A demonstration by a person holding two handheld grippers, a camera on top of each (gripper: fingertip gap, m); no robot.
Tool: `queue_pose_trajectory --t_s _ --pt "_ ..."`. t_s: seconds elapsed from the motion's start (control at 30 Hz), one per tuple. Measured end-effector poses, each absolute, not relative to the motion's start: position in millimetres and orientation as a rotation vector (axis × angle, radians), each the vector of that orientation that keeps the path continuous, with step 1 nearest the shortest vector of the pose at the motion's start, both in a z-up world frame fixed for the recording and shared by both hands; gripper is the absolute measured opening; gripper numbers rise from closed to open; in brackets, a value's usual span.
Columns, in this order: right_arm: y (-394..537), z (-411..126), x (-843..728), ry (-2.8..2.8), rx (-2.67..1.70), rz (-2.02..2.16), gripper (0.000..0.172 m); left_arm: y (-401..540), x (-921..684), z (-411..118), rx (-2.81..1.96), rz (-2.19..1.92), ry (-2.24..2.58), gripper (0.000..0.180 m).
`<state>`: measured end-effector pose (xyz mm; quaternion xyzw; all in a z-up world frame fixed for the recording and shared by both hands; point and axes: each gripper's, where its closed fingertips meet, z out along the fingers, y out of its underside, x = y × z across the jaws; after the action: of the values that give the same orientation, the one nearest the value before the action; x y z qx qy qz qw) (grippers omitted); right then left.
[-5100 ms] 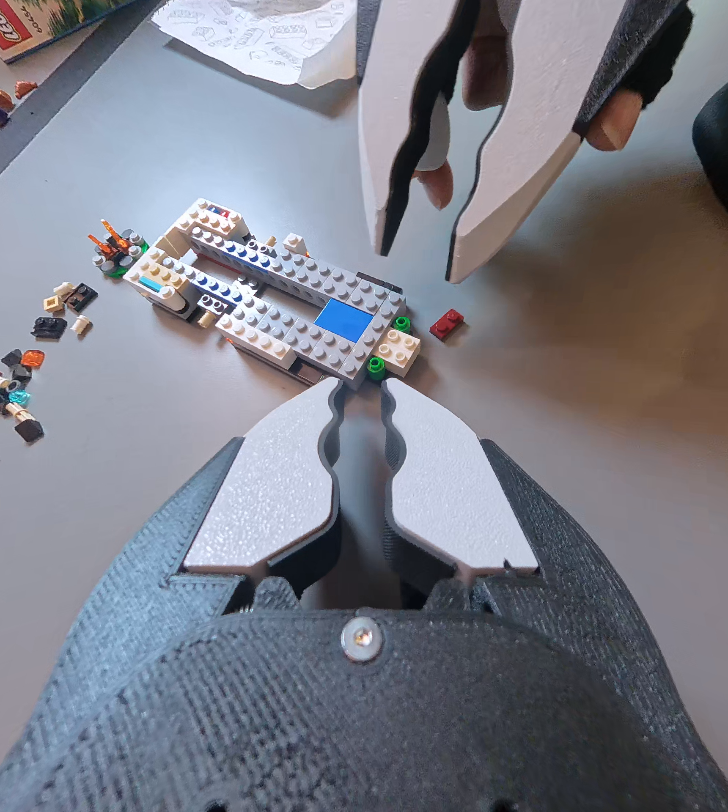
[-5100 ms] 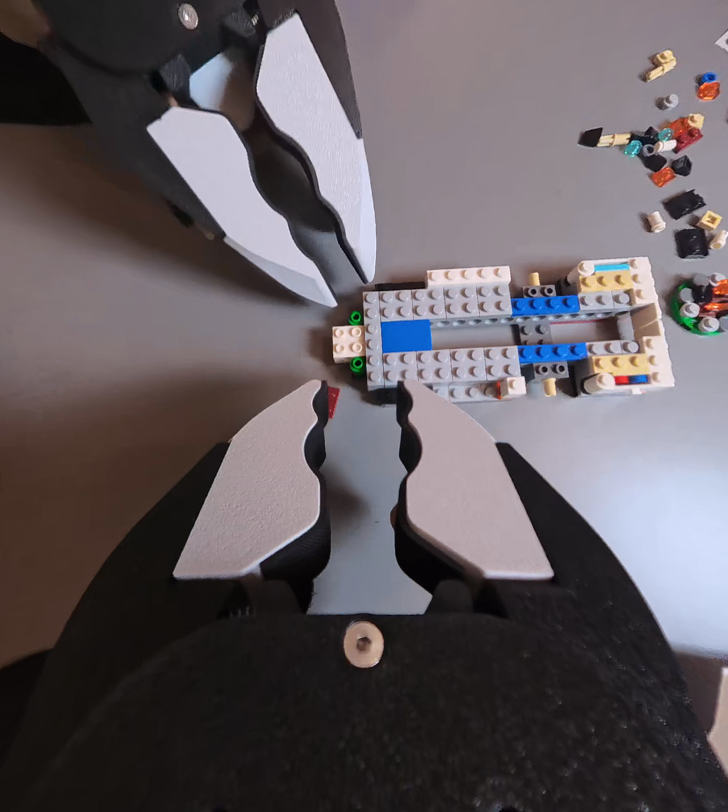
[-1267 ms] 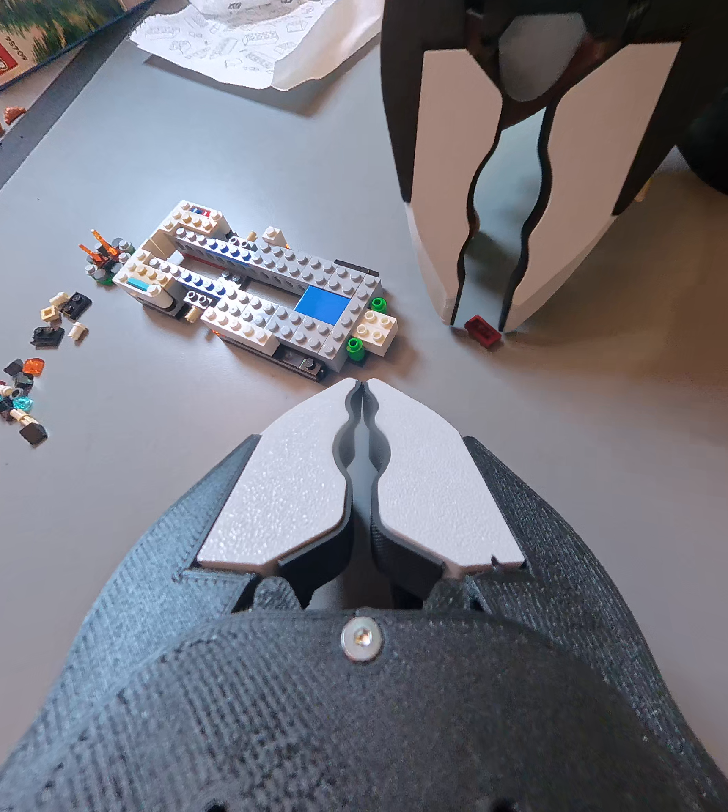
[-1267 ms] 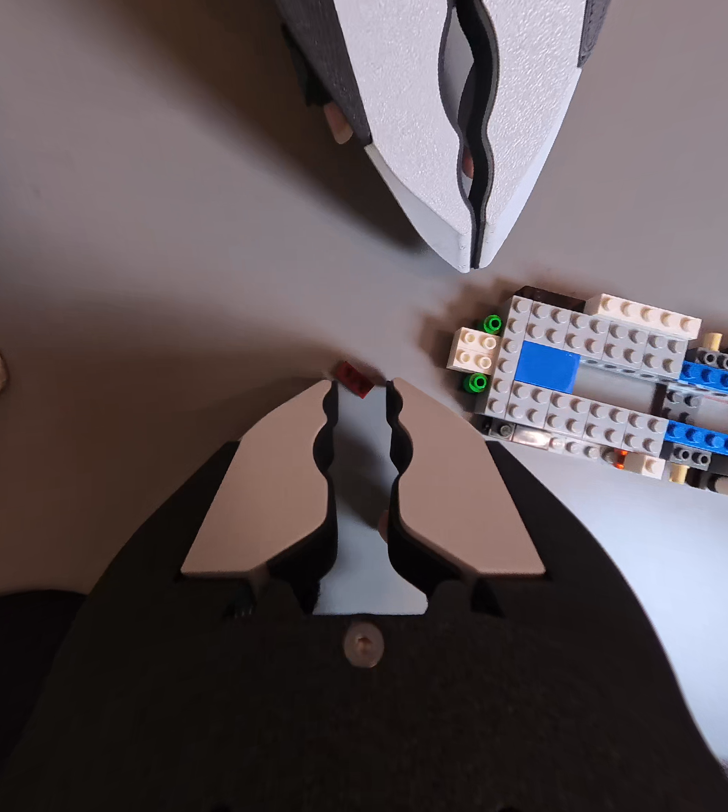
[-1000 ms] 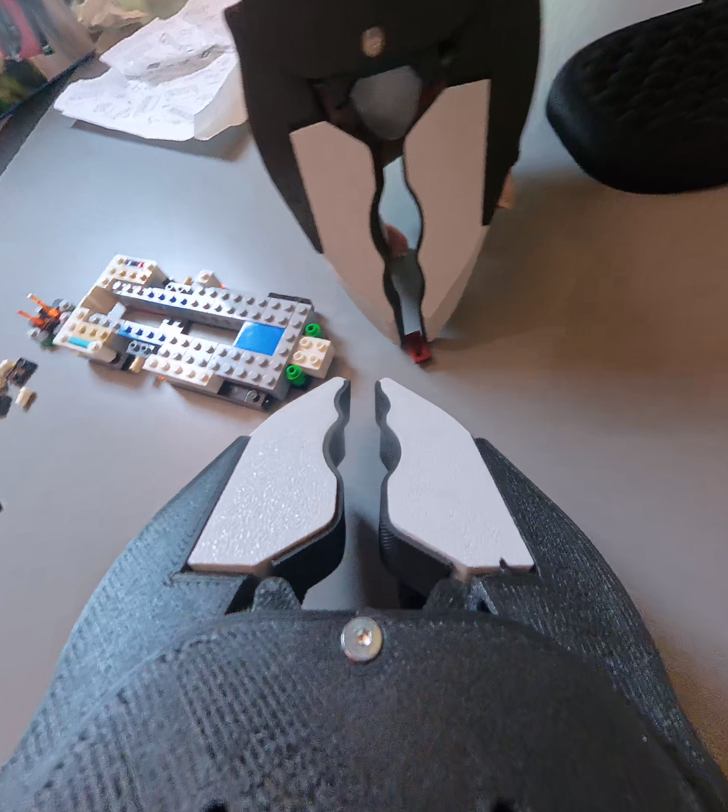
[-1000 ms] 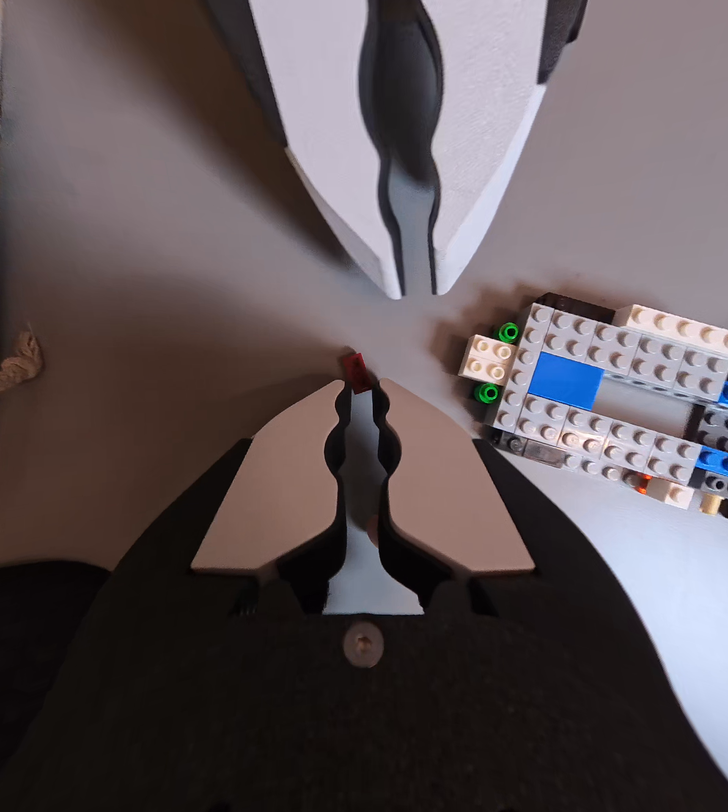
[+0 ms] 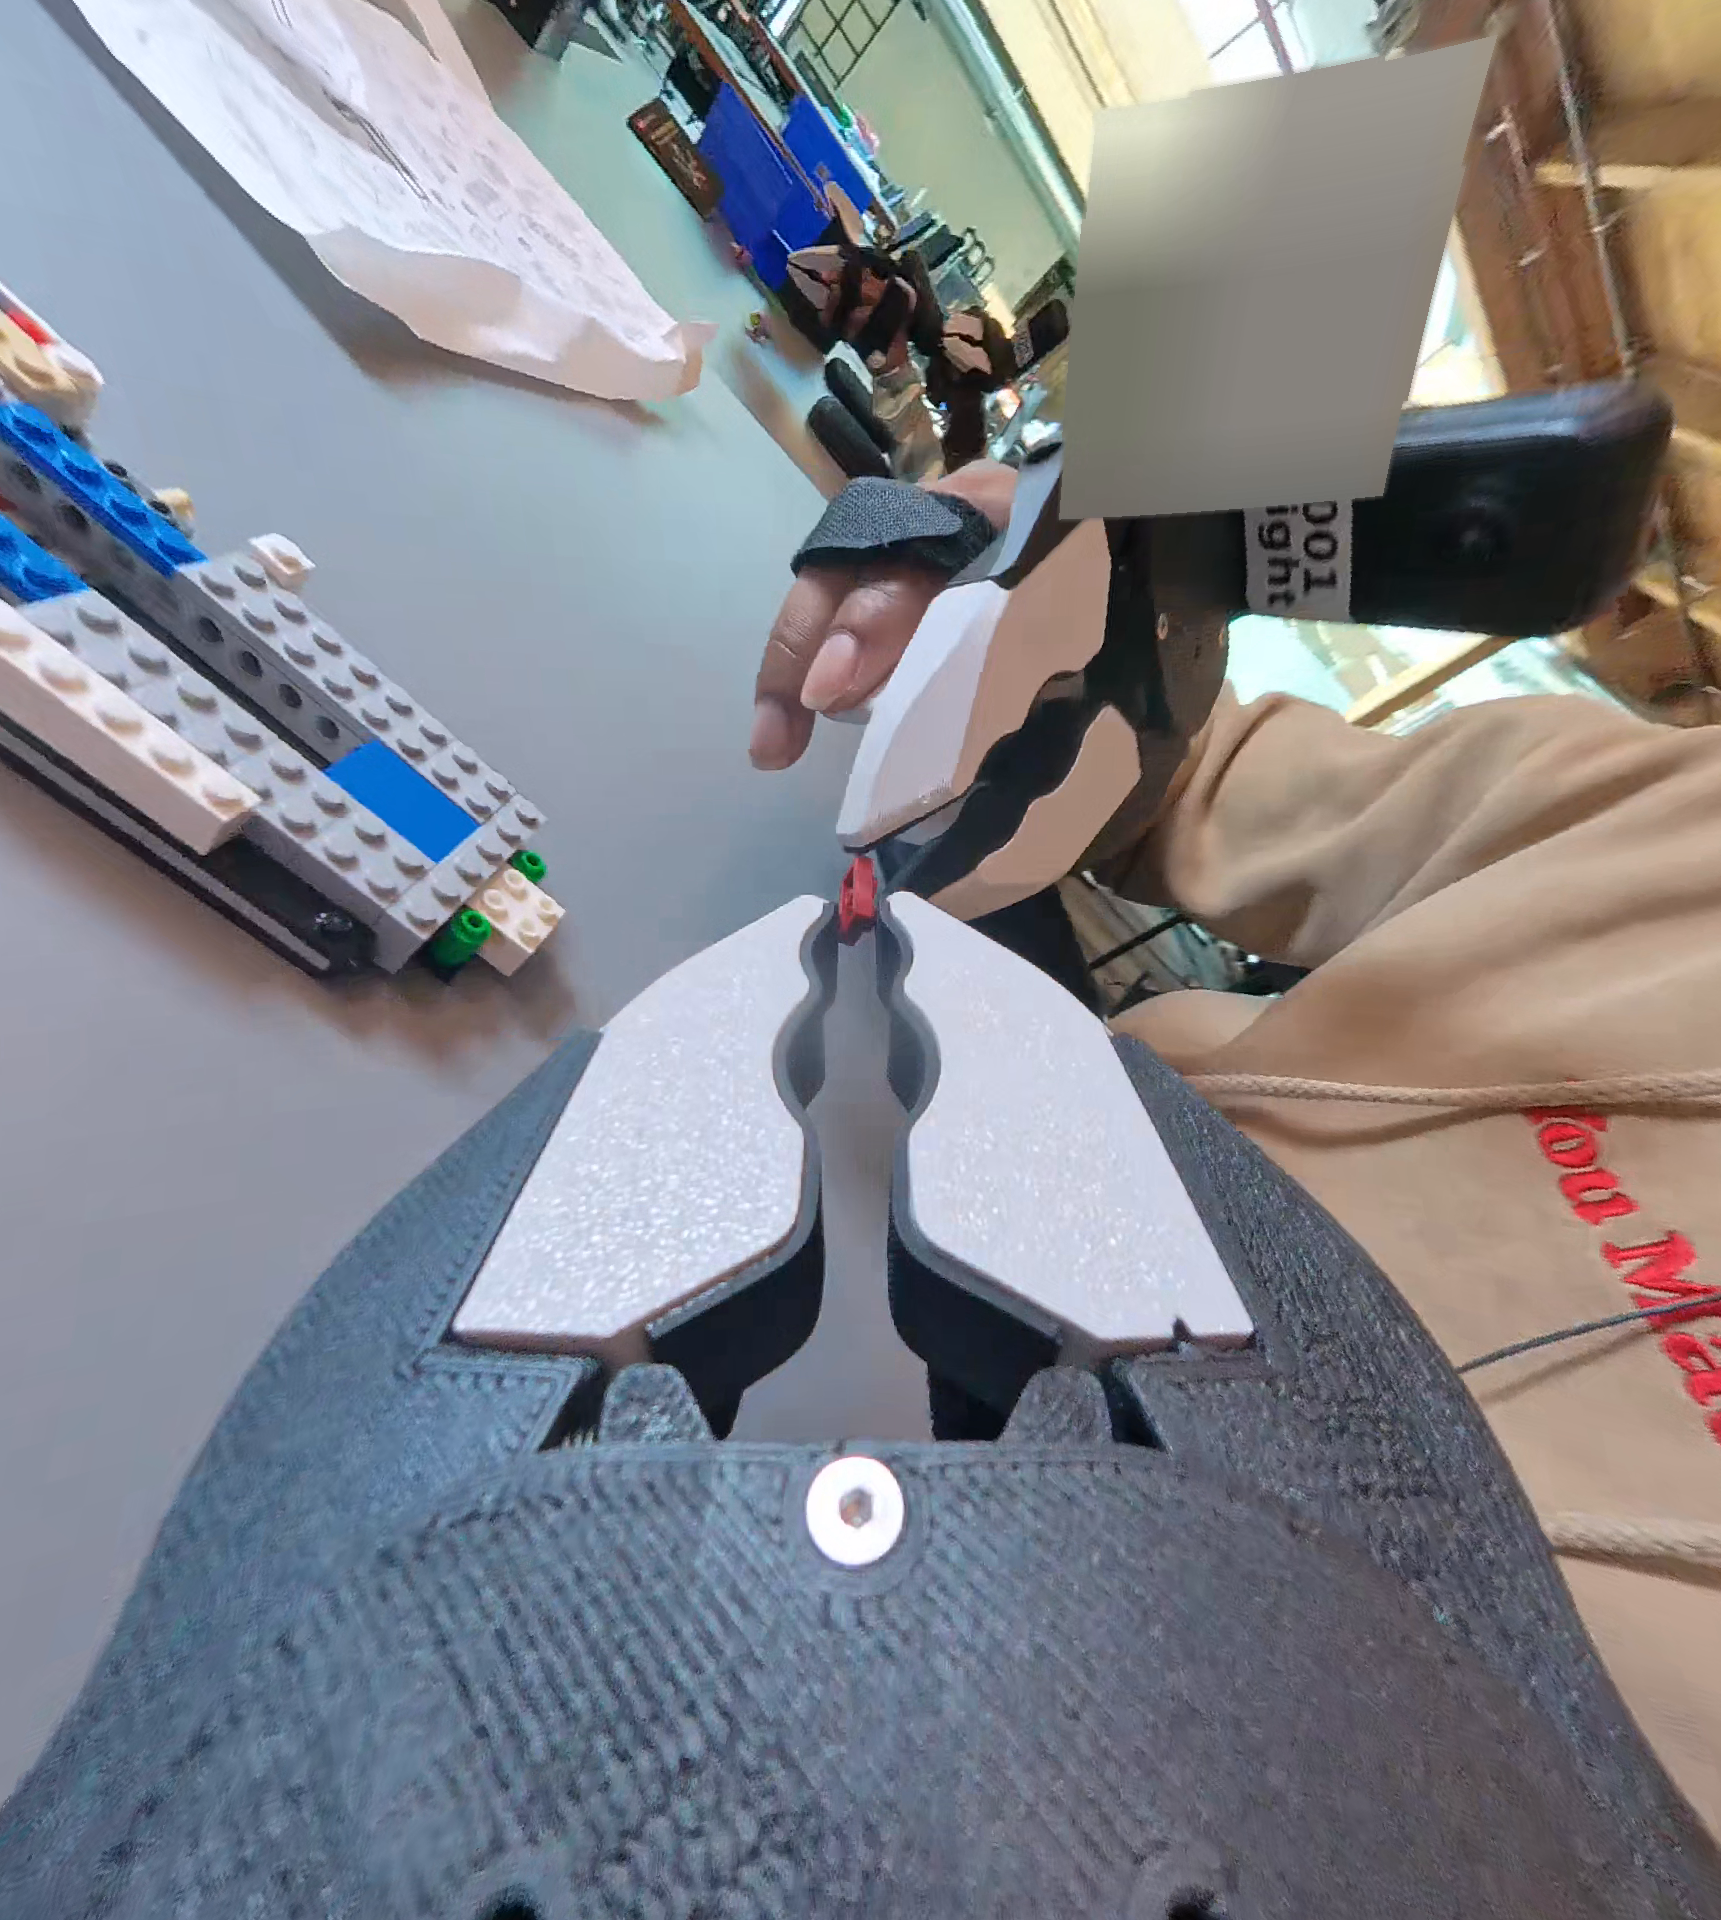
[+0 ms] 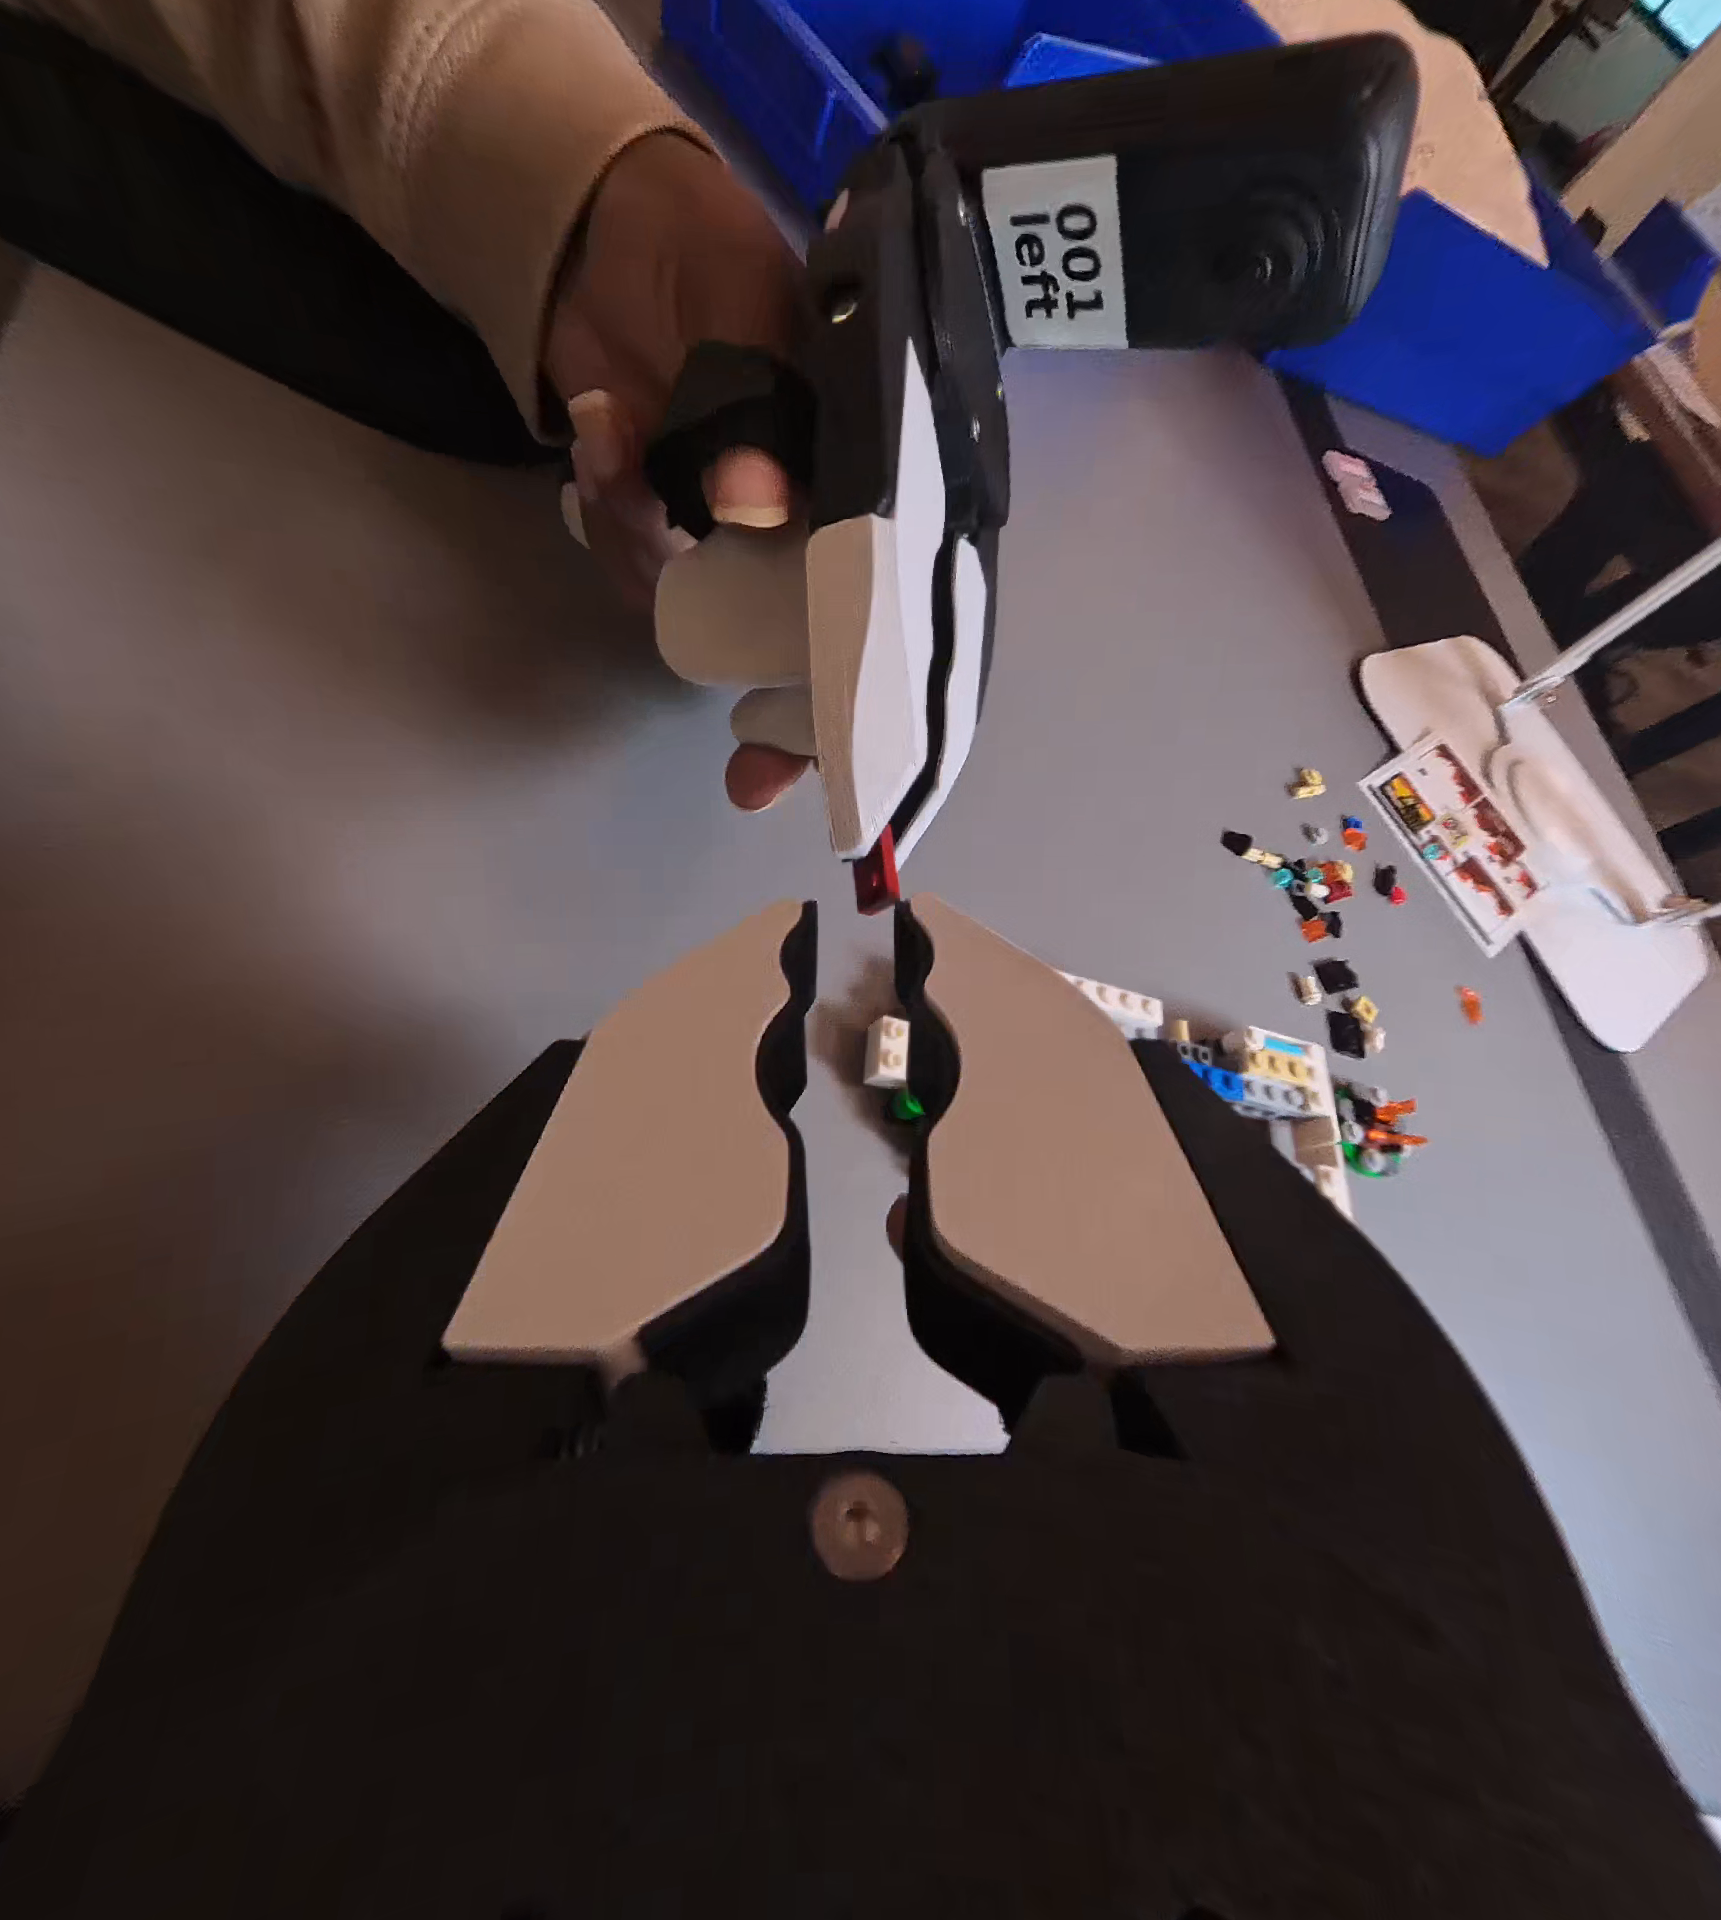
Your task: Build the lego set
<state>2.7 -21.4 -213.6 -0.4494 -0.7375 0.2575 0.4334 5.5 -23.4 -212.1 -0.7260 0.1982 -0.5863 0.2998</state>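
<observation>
My left gripper (image 7: pixel 856 914) is shut on a small red plate brick (image 7: pixel 856 899), pinched at the very fingertips and held above the grey table (image 7: pixel 523 540). The right wrist view shows the same brick (image 8: pixel 877 878) hanging from the left gripper's tips (image 8: pixel 877 847). My right gripper (image 8: pixel 856 914) is open just below the brick. One pad is close beside the brick and the other stands clear of it. In the left wrist view the right gripper (image 7: pixel 903 868) meets mine tip to tip. A grey, white and blue brick model (image 7: pixel 316 748) lies on the table to the left.
A printed paper sheet (image 7: pixel 399 177) lies at the far side. Several small loose pieces (image 8: pixel 1323 904), a booklet (image 8: pixel 1458 842) and a white stand base (image 8: pixel 1583 956) sit right of the model (image 8: pixel 1251 1070). Blue bins (image 8: pixel 1458 291) stand behind. The person's beige sleeve (image 7: pixel 1458 935) fills the right. My left and right fingertips are right by each other.
A second ago my right gripper pinched the red brick on the table. Both grippers have lifted; my left has closed on the brick and my right has opened off it.
</observation>
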Motion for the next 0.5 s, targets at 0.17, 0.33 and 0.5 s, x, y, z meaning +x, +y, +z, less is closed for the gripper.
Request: queue_pose_trajectory --t_s 0.17,0.33,0.5 --pt "-18.9 -214.0 -5.1 -1.857 -1.052 0.555 0.012 -25.6 6.9 -215.0 -1.954 -1.596 0.500 0.005" --pt "-19.0 -213.0 -6.1 -1.882 -1.011 0.527 0.012 -25.4 5.4 -214.0 -1.960 -1.654 0.461 0.005" --pt "-24.8 -216.0 -4.0 -1.961 -0.932 0.489 0.013 -31.0 7.8 -217.2 -1.989 -1.709 0.475 0.005"
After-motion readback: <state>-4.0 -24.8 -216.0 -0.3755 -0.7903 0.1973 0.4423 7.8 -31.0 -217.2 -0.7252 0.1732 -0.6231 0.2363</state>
